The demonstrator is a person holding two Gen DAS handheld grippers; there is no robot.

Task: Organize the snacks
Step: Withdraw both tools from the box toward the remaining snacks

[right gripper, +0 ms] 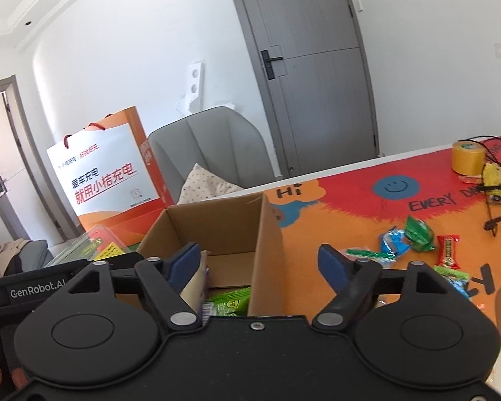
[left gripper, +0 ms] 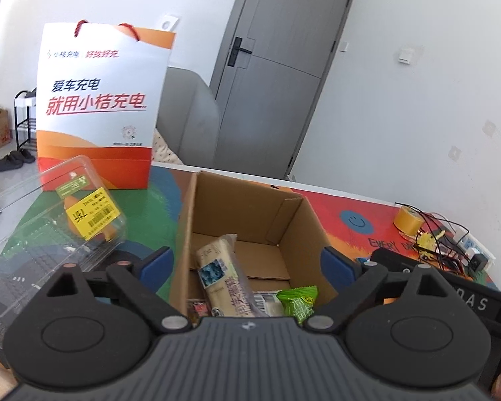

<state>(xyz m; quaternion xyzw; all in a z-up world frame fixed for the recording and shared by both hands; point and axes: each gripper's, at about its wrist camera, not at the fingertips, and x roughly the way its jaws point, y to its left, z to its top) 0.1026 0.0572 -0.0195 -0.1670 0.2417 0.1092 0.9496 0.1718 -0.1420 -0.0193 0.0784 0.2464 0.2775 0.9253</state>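
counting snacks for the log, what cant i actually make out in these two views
- Cardboard box near end: both views, covered by the gripper bodies, so the packets inside cannot be counted.
- Red packet in the box: left wrist view, mostly hidden by the long pale packet.
- Packets on the mat: right wrist view, print too small; the nearest are cut by the right gripper.
- Clear plastic box: left wrist view, contents blurred by glare.

"GenRobot.AI" on the left tool's body [right gripper: 33,292], "Hi" and "EVERY" (partly hidden) on the tablecloth [right gripper: 351,207]
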